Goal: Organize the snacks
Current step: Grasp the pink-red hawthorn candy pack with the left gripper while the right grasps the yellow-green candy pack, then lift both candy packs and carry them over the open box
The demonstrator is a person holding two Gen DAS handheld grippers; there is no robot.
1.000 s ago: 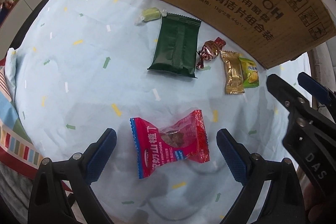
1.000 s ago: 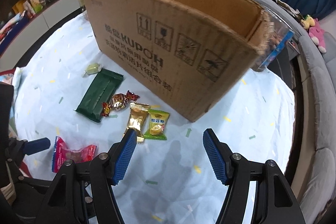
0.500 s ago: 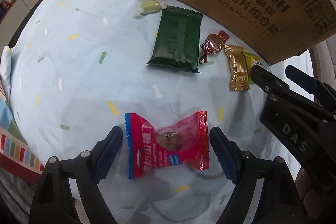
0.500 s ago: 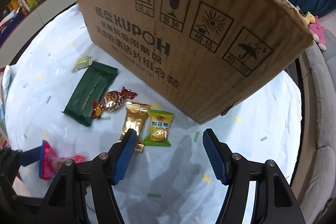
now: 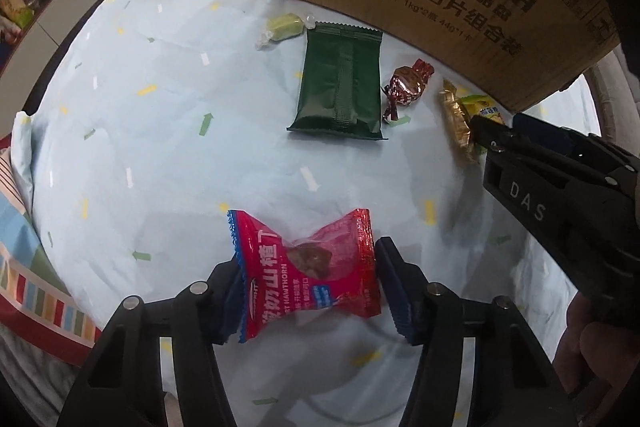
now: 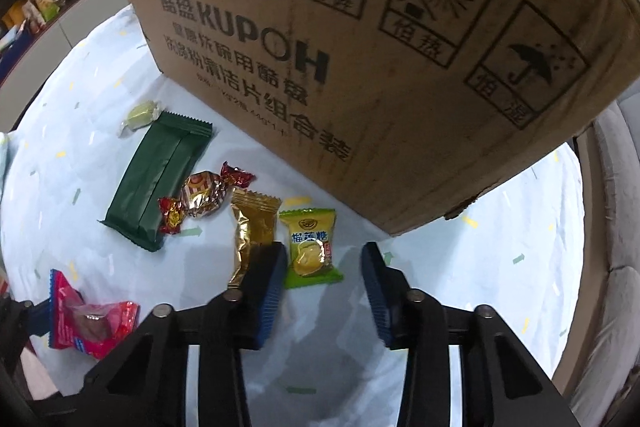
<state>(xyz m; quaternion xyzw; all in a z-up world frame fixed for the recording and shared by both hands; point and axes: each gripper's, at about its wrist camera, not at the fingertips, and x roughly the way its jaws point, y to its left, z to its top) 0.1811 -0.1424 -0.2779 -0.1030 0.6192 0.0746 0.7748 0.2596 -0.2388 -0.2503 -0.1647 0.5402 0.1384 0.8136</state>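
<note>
Since half a second ago, the left gripper (image 5: pixel 308 287) has narrowed from wide open until both pads touch the ends of the red pack (image 5: pixel 306 273), which lies on the cloth (image 5: pixel 160 147) between them. It seems the grasp is nearly complete, so I judge the lift toward the box (image 6: pixel 380 47) comes next. The right gripper (image 6: pixel 324 275) has come lower and closer to the green candy (image 6: pixel 310 247). It is open at middle width, holding nothing. This candy lies just ahead of the gap, near the left finger, and the gold candy (image 6: pixel 254 231) is partly behind that finger.
</note>
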